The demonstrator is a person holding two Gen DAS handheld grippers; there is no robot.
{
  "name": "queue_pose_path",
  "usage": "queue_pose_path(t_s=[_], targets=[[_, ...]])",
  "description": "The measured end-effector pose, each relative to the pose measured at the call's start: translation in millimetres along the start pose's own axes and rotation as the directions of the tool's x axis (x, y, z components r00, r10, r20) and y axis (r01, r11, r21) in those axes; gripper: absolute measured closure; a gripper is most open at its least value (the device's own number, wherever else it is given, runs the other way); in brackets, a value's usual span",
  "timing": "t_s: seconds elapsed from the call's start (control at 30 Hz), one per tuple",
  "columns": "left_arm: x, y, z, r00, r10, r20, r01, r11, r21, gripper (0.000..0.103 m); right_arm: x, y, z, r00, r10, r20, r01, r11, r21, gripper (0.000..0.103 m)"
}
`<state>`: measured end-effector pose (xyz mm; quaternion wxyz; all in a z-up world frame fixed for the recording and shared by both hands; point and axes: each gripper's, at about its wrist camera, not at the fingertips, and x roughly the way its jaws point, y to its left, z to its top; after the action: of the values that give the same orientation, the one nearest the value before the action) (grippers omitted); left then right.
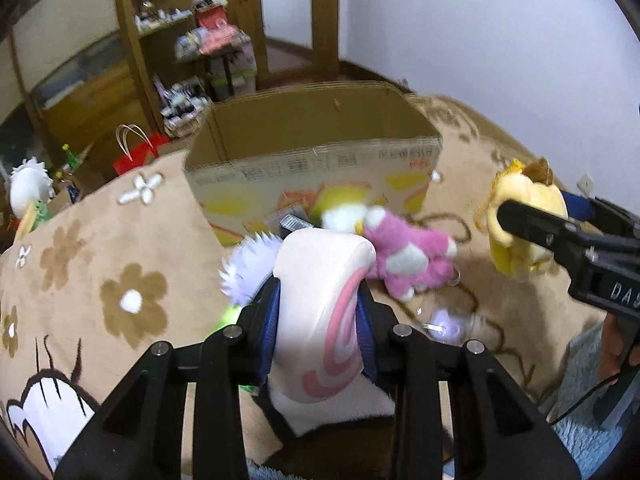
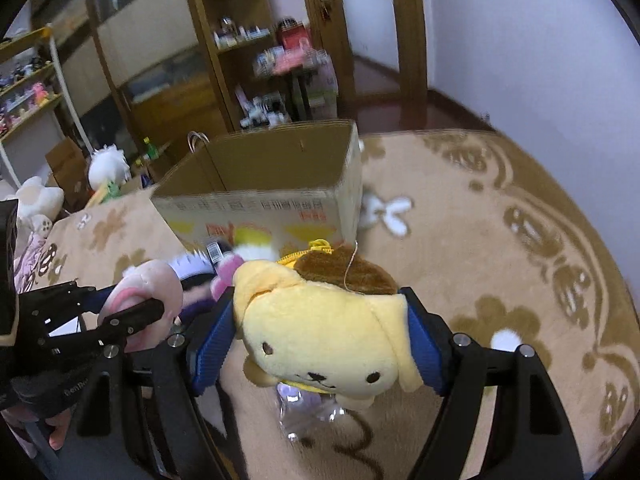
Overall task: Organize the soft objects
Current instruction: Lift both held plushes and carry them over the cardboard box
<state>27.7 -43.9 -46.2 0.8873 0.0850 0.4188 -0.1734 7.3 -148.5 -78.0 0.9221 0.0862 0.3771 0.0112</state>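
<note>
Left tongs (image 1: 320, 296) clenched on pink-white plush (image 1: 324, 312), right tongs (image 2: 320, 332) on yellow dog plush (image 2: 324, 332); clear the box (image 1: 312, 140) rim at frame centre before releasing

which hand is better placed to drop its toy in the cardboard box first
Left, narrowly. Both tools grip a toy, but the left tool with its pink-swirl plush faces the cardboard box head-on; the right tool with the yellow dog plush sits off to its side.

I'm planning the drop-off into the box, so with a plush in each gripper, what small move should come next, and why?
Probably carry both forward over the open cardboard box. The left gripper is shut on the pink-and-white plush, the right gripper on the yellow dog plush, both lifted off the carpet. The box stands just ahead and looks empty where its inside shows.
</note>
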Motion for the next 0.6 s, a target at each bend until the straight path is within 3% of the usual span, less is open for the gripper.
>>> queue_pose_path(t_s=[0.17, 0.33, 0.5, 0.6], targets=[[-20, 11, 7, 0.995, 0.026, 0.100, -0.022, 0.999, -0.037, 0.070, -11, 13, 7, 0.996, -0.001, 0.092, 0.007, 0.997, -0.071, 0.021], [-25, 14, 22, 0.981, 0.072, 0.180, -0.071, 0.997, -0.009, 0.068, -12, 20, 13, 0.989, -0.004, 0.149, 0.017, 0.996, -0.084, 0.021], [-19, 24, 39, 0.975, 0.056, 0.215, -0.048, 0.998, -0.042, 0.068, -9, 24, 22, 0.984, -0.009, 0.177, 0.026, 0.995, -0.095, 0.021], [-13, 27, 51, 0.969, 0.076, 0.236, -0.070, 0.997, -0.036, 0.068, -4, 25, 30, 0.980, -0.028, 0.195, 0.045, 0.995, -0.088, 0.021]])
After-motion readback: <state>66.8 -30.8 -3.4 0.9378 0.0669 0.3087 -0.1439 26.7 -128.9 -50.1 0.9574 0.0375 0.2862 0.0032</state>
